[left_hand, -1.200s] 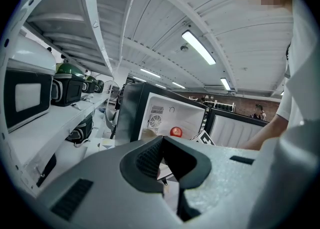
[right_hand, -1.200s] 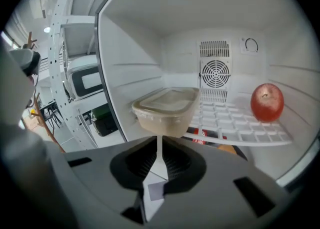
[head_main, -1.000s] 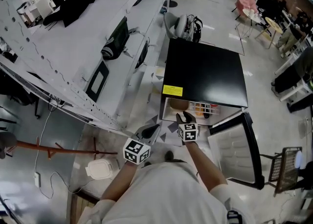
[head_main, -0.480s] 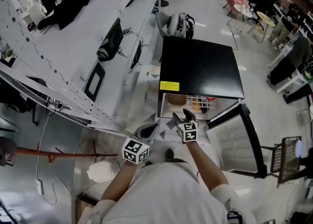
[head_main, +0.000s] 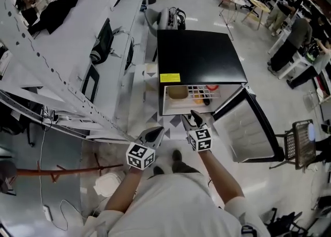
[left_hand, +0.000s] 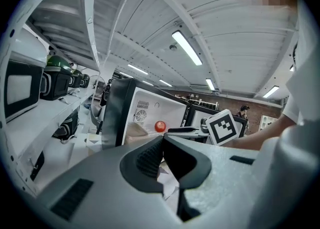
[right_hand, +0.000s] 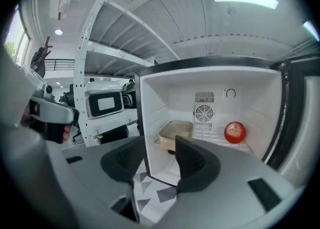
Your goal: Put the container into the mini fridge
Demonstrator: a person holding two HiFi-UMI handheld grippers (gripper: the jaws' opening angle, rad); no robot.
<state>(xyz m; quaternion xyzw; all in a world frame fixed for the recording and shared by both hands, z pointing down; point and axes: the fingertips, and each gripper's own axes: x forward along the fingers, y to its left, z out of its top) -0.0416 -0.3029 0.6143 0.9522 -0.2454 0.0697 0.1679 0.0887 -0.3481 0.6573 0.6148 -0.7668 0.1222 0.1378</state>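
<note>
The black mini fridge [head_main: 199, 57] stands with its door [head_main: 248, 130] swung wide to the right. A beige container [head_main: 177, 92] sits on the left of the wire shelf inside, seen again as the container [right_hand: 176, 130] in the right gripper view. A red round fruit [right_hand: 235, 132] lies at the shelf's right. My right gripper [head_main: 192, 120] hovers just in front of the opening; its jaws are apart and closing, with nothing between them. My left gripper [head_main: 153, 136] hangs lower left of it, its fingertips touching and empty.
White metal racks [head_main: 62, 70] with microwaves run along the left. A white lidded box [head_main: 106, 184] lies on the floor behind my left arm. A backpack [head_main: 170, 18] rests behind the fridge, and a wire basket [head_main: 302, 137] stands past the door at right.
My right gripper has drawn back a little from the fridge opening with nothing in it. The container stays on the shelf. The left gripper keeps its place beside it.
</note>
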